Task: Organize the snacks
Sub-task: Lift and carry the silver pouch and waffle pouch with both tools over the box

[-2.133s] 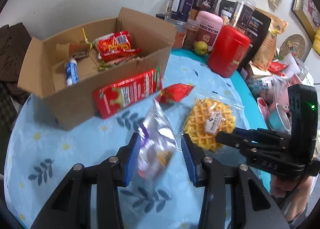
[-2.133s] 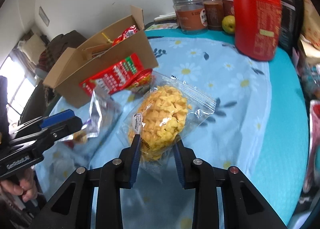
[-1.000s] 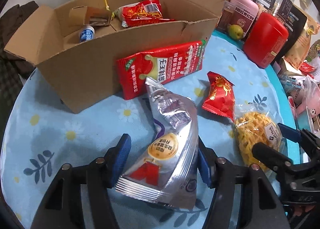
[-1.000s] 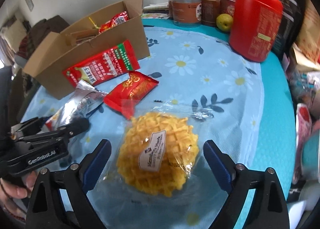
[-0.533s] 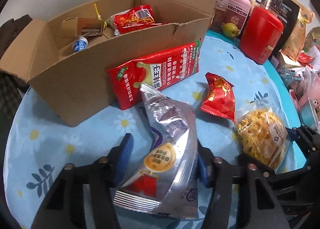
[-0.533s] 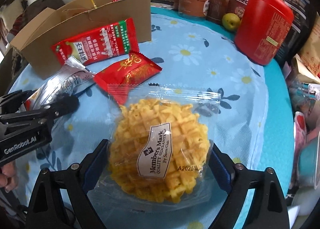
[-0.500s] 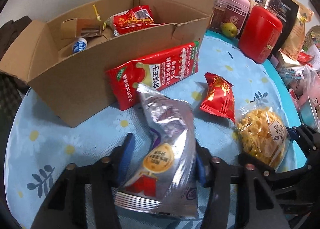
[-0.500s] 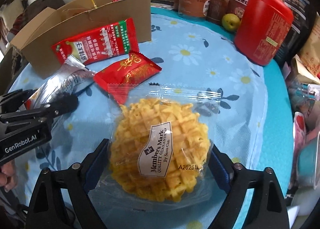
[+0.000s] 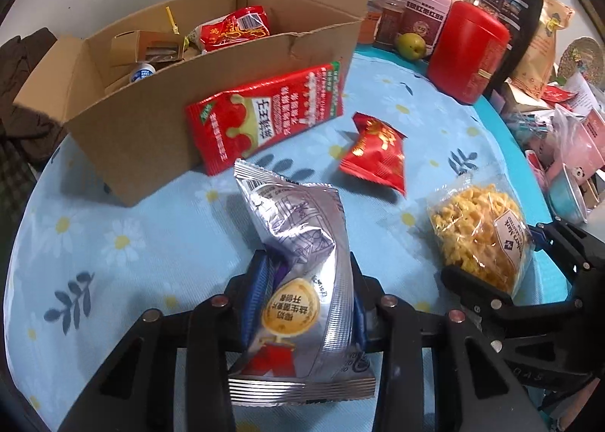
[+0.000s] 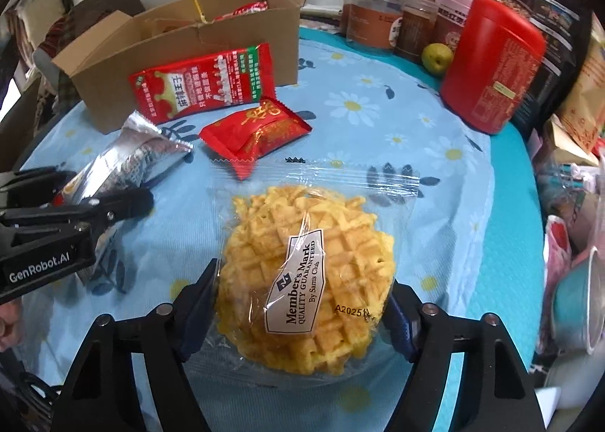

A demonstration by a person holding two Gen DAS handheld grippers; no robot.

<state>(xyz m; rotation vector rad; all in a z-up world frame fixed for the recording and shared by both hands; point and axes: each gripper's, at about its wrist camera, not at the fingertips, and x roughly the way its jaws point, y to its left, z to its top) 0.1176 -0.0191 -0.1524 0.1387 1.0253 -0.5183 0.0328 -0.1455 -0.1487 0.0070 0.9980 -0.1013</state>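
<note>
My left gripper (image 9: 306, 292) is shut on a silver snack pouch (image 9: 302, 243), pinching its lower part so it stands up over the cloth. My right gripper (image 10: 302, 303) is closed around a clear bag with a yellow waffle cake (image 10: 306, 281), its blue pads against both sides. The waffle bag also shows in the left wrist view (image 9: 480, 235). A long red packet (image 9: 264, 118) leans on the open cardboard box (image 9: 159, 122). A small red packet (image 9: 374, 156) lies on the cloth between box and waffle bag. The box holds a red snack bag (image 9: 234, 27).
A red canister (image 9: 465, 54), a green fruit (image 9: 410, 44), a pink tin (image 9: 425, 8) and several jars and dark bags stand along the back right. Cluttered bags and cups (image 9: 571, 167) crowd the right edge of the blue daisy tablecloth (image 9: 113, 235).
Both grippers have narrowed onto their packs: the left now squeezes the silver pouch, which has crumpled and stands more upright; the right pads now press the waffle bag's sides.
</note>
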